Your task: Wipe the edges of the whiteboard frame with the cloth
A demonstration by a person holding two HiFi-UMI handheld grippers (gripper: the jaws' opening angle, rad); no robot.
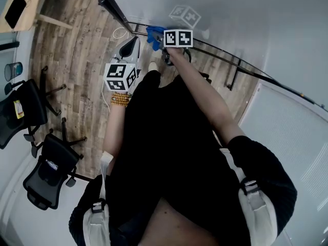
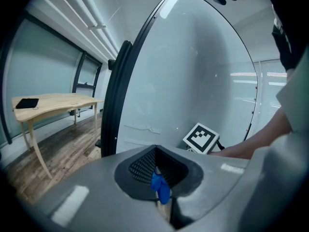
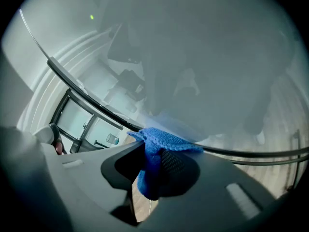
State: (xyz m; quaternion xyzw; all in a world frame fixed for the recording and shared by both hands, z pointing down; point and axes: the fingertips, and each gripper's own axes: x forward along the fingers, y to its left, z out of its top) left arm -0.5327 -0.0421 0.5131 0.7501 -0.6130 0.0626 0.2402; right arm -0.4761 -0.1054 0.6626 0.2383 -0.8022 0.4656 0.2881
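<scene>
The whiteboard [image 1: 256, 19] stands in front of me, its black frame [image 1: 266, 76] running along the lower edge. My right gripper [image 1: 163, 41] is shut on a blue cloth [image 1: 154, 35] and holds it against that edge. In the right gripper view the cloth [image 3: 161, 139] bulges out of the gripper [image 3: 152, 170] and touches the frame [image 3: 96, 103]. My left gripper [image 1: 130, 46] hangs lower left of it, off the board, jaws together. In its own view the left gripper [image 2: 159, 180] has a tiny blue scrap [image 2: 160, 188] at the seam and faces the frame's side bar [image 2: 118, 91].
Two black office chairs [image 1: 23, 111] [image 1: 48, 170] stand on the wooden floor to my left. A light wooden desk [image 1: 23, 4] [image 2: 53, 103] is further left. A black leg of the board's stand [image 1: 233, 73] sits under the lower edge. A glass wall [image 2: 43, 57] is behind the desk.
</scene>
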